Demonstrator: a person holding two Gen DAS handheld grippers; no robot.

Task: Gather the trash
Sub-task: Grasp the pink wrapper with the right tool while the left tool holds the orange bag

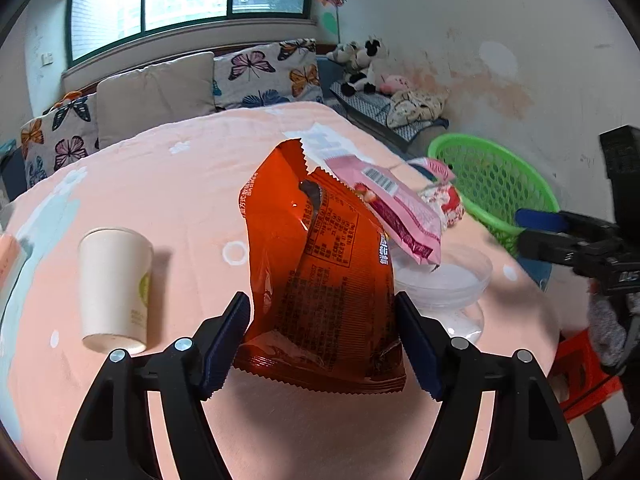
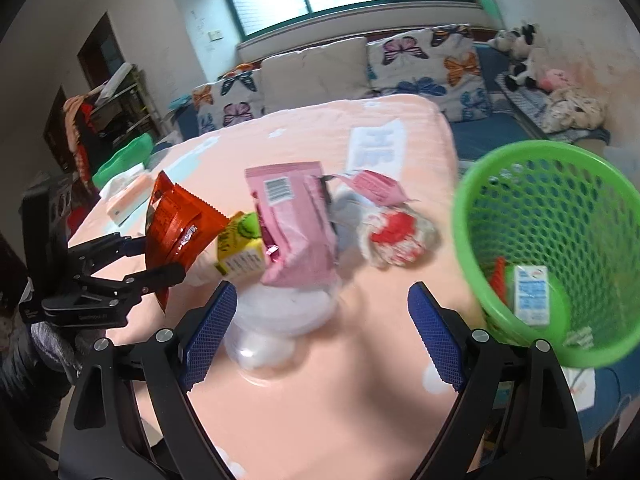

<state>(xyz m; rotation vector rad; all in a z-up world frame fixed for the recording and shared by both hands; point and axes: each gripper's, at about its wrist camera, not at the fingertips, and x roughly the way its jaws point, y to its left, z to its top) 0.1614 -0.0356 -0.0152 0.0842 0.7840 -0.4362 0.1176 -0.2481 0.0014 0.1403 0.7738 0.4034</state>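
Note:
An orange snack bag (image 1: 320, 280) stands upright between the blue pads of my left gripper (image 1: 320, 300), which is shut on its two side edges. The right wrist view shows that bag (image 2: 176, 224) held above the pink tablecloth in the left gripper (image 2: 154, 260). My right gripper (image 2: 323, 292) is open with nothing between its pads. Just ahead of it lie a clear plastic container (image 2: 276, 320), a pink wrapper (image 2: 292, 224), a yellow-green carton (image 2: 240, 252) and a crumpled red-and-white wrapper (image 2: 396, 236). A green mesh basket (image 2: 580, 220) stands to the right.
A white paper cup (image 1: 114, 288) stands upside down on the tablecloth (image 1: 180, 184) to the left. The basket (image 1: 500, 180) holds a small white-and-blue carton (image 2: 530, 300). The right gripper (image 1: 536, 232) reaches in from the right edge. A cushioned sofa runs behind the table.

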